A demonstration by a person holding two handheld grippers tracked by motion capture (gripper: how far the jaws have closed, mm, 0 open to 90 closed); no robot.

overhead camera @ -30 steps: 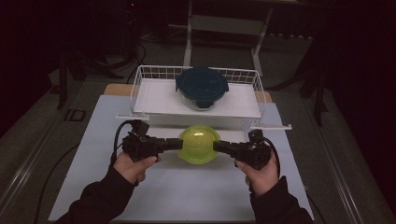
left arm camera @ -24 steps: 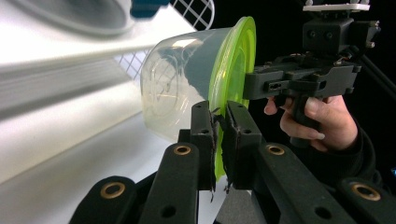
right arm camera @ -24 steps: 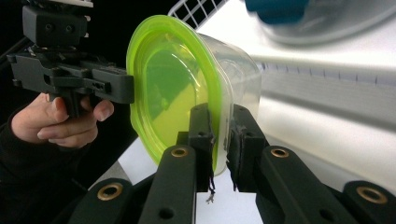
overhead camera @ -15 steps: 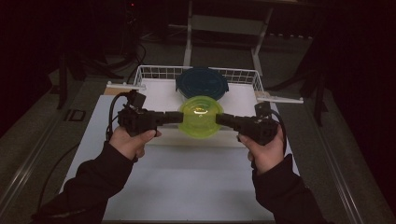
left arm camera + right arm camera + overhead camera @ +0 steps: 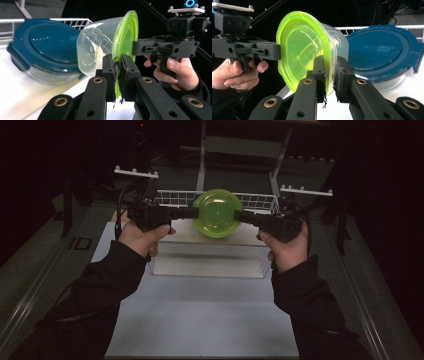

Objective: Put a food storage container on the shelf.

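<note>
1. We hold a lidded tub point(image 5: 217, 213) between our two grippers, its green lid point(image 5: 299, 50) tipped up on edge to face us in the high view.
2. The left gripper point(image 5: 192, 212) has its fingers point(image 5: 109, 75) drawn narrow, pinched on the lid's rim; in the left gripper view the thin green edge runs straight down between the two pads.
3. The right gripper point(image 5: 240, 215) grips the opposite side of the same rim, its fingers point(image 5: 319, 75) likewise nearly together with the green edge caught between them.
4. From the left fingers, the tub's clear body bulges away to one side, and the lid's flat face lies on the other side, toward the right gripper beyond it.
5. From the right fingers, the lid's face spreads up and away toward the left gripper, which meets the rim at the far edge.
6. A wire basket point(image 5: 260, 202) stands behind the fingers in the high view, and the tub hangs in front of its near rim, clear of the tabletop point(image 5: 200, 310).
7. A second tub with a blue lid point(image 5: 45, 42) lies in the basket, just past the fingers in both gripper views, close behind the clear body; we cannot tell whether the two touch.
8. Our left hand point(image 5: 142, 236) and right hand point(image 5: 285, 251) sit outboard of the fingers, each wrapped round its gripper's handle.
</note>
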